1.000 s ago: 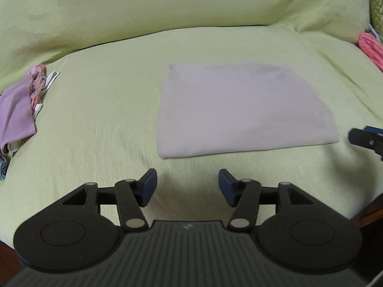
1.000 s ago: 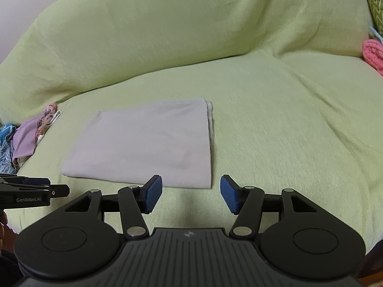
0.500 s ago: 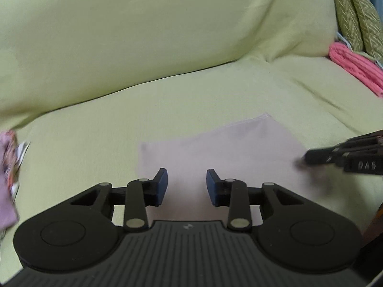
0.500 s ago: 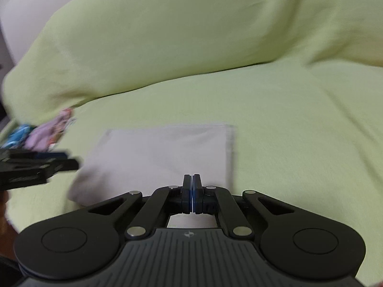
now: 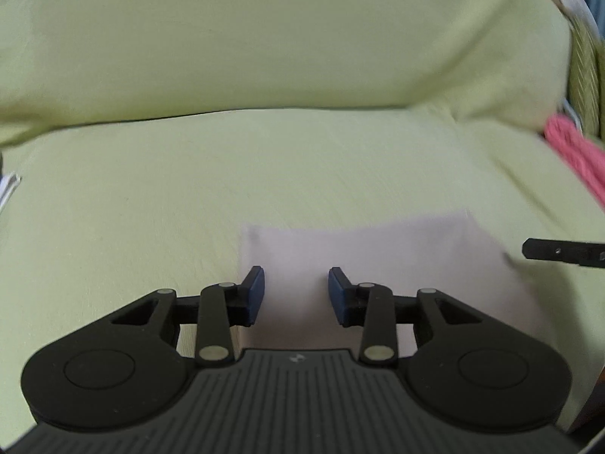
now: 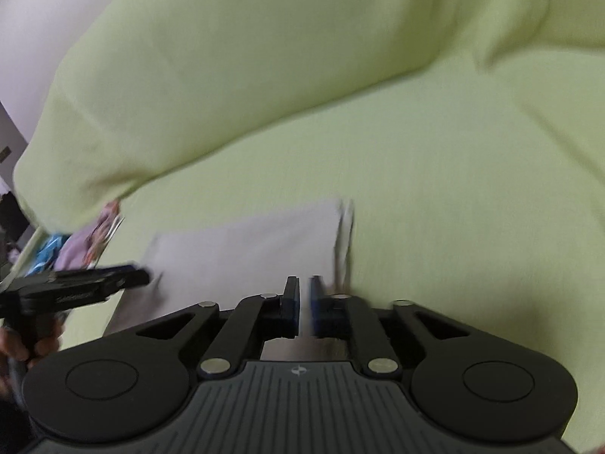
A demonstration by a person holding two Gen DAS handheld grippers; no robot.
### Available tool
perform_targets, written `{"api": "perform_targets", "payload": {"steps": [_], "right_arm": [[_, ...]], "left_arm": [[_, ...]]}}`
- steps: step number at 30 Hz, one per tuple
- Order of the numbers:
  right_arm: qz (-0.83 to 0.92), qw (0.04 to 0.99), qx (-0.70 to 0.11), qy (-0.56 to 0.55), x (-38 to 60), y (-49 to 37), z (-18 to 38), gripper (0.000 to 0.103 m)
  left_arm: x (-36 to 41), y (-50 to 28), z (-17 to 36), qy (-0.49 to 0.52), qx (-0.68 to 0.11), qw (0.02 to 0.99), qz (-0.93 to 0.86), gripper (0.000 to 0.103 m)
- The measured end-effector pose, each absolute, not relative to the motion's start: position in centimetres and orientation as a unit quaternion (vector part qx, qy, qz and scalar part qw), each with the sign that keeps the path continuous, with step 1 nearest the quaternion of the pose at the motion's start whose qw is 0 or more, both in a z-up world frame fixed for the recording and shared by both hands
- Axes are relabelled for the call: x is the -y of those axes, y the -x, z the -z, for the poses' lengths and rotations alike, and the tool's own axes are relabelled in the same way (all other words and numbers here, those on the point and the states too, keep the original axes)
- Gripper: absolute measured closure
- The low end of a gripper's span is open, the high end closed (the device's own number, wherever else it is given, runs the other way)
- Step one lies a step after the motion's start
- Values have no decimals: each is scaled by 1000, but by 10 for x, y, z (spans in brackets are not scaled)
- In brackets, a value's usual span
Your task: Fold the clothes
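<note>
The folded lilac garment (image 5: 363, 265) lies flat on the green-covered sofa (image 5: 151, 208), likely light, limp and slippery. The left gripper (image 5: 296, 295) hovers spread over its near-left corner; the right gripper (image 6: 304, 308) shows 1 narrow gap, grasp unclear. Both layers should be pinched at the edge.

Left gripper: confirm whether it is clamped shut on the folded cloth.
No: the left gripper stands open, its blue pads apart over the folded cloth.

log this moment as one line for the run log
task: fold clothes | left gripper: open over folded cloth | right gripper: nearly shut at cloth's right edge, grip unclear | surface: green cover
</note>
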State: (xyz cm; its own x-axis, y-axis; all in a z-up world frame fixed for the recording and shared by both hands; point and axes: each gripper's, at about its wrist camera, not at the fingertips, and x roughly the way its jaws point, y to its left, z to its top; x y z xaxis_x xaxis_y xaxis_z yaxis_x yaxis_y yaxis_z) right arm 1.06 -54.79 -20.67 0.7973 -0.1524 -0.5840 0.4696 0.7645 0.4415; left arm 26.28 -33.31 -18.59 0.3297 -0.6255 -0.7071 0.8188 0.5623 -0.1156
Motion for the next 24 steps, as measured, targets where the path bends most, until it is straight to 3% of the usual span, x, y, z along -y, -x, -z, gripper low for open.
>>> {"api": "perform_targets", "payload": {"steps": [21, 24], "right_arm": [[148, 896, -244, -339, 605, -58, 247, 84], [143, 899, -243, -336, 603, -57, 248, 100]], "left_arm": [[353, -291, 200, -93, -394, 804, 436, 68], [352, -289, 200, -95, -393, 805, 435, 68]]}}
